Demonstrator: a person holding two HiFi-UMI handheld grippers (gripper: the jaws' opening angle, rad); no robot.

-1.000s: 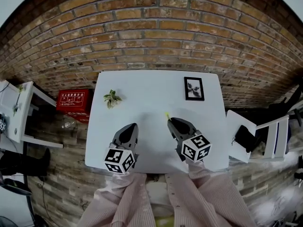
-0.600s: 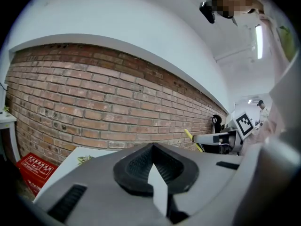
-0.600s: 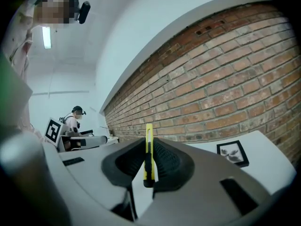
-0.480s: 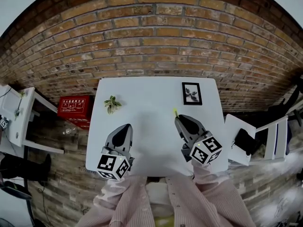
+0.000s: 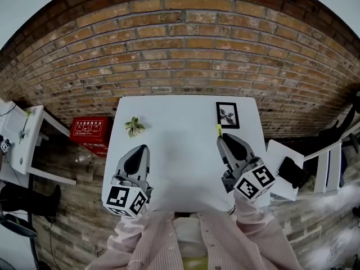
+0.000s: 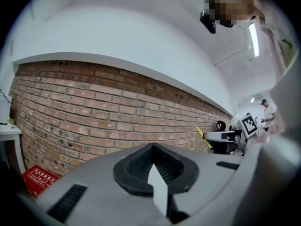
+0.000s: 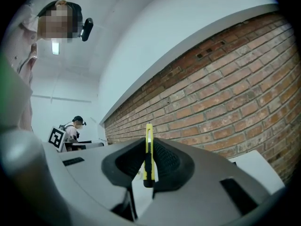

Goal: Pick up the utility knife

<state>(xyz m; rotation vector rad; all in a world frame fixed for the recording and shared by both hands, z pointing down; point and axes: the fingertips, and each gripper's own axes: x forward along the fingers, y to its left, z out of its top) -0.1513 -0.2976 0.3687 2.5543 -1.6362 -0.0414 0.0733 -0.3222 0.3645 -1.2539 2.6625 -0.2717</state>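
Yellow utility knife (image 7: 148, 154) stands on edge between the pads of my right tongs (image 7: 149, 144), which are clenched on it. Its tip pokes out past them toward the brick wall (image 7: 225, 98). In the head view I see it over the white worktop (image 5: 180, 151), near the framed picture (image 5: 228, 115). My left tongs (image 6: 153, 147) are pinched together on nothing

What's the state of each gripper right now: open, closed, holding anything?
Left gripper: closed, holding nothing.
Right gripper: closed on the yellow utility knife.
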